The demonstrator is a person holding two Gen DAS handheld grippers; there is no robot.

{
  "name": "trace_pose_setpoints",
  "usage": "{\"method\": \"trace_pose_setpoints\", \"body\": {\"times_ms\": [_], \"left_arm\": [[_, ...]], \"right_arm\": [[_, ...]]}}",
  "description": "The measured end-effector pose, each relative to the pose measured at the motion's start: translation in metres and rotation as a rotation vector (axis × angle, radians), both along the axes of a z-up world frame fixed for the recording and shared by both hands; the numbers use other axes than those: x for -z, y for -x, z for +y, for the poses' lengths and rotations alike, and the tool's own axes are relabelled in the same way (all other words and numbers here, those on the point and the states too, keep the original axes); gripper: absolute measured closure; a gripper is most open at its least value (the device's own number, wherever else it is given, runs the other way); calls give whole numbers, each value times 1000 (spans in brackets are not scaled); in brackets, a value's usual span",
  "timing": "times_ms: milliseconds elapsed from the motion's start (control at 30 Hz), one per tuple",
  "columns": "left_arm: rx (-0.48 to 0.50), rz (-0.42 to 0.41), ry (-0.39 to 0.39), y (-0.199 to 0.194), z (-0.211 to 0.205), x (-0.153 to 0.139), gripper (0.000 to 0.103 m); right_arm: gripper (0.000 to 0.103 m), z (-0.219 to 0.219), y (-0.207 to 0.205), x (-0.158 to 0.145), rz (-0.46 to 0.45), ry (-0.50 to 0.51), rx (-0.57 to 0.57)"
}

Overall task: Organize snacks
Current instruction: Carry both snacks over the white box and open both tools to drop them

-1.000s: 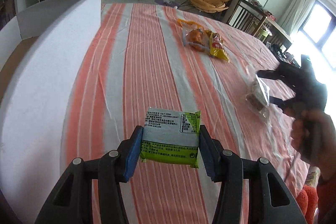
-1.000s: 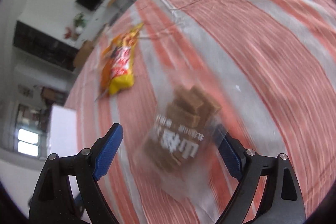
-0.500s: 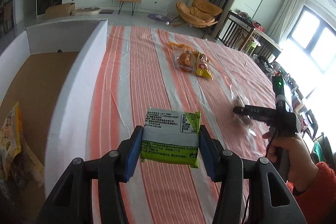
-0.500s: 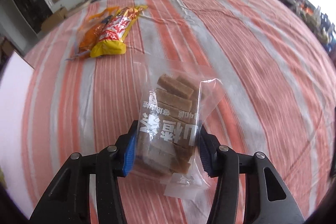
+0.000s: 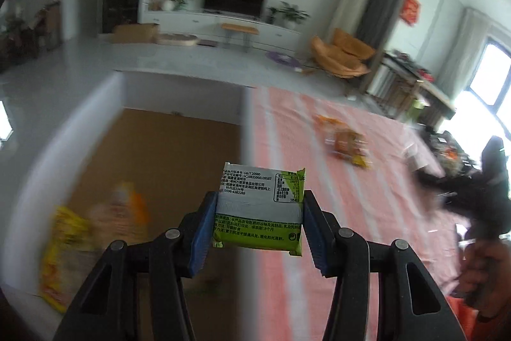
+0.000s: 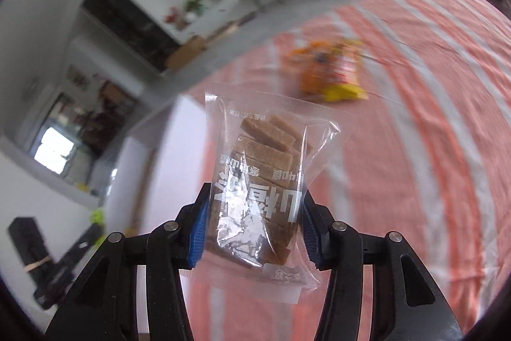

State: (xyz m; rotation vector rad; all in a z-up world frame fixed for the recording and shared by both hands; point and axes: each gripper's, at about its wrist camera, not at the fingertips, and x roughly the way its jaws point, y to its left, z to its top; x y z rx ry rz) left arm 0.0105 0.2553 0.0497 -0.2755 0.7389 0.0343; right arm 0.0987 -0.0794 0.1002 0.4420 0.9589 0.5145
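Observation:
My left gripper (image 5: 258,226) is shut on a green and white snack packet (image 5: 260,206), held in the air over the right wall of a white-walled cardboard box (image 5: 179,155). Yellow and orange snack bags (image 5: 92,232) lie inside the box at the left. My right gripper (image 6: 254,232) is shut on a clear bag of brown bars (image 6: 265,181), lifted above the striped tablecloth (image 6: 431,123). The right gripper also shows blurred at the right edge of the left wrist view (image 5: 472,190). The box wall shows in the right wrist view (image 6: 182,149) behind the bag.
Orange and yellow snack bags (image 5: 345,143) lie on the orange and white striped table; they also show in the right wrist view (image 6: 329,72). A dark table with clutter (image 5: 444,143) stands beyond the far right edge.
My left gripper swung left, bringing the packet over the box wall. My right gripper closed on the clear bag of brown bars and lifted it off the cloth, turning toward the box.

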Motion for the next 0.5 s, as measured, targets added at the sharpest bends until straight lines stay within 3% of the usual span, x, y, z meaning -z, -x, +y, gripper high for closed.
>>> {"method": "trace_pose_setpoints", "body": {"times_ms": [133,300,333,367,400,500], "left_arm": [[-129,26,-51,20,50,4,52],[-305,53,-87,51,100,20,48],[-329,65,-73,54,108,27,33],[-347,94,-52,56,115,37,5],[-360,117,-35,58,120,45,1],[-365,163,-1,58,124,64,1]], "right_arm": [[51,83,17,-49,-63,-88,-193],[50,194,37,-77,-102,-116,-420],[43,213,41,-76,-105,-117,-453],[39,230,42,-71,-107,-108,-483],[28,247,43,-65,-102,-84,-515],[28,271,47,-42,-63,7,-542]]}}
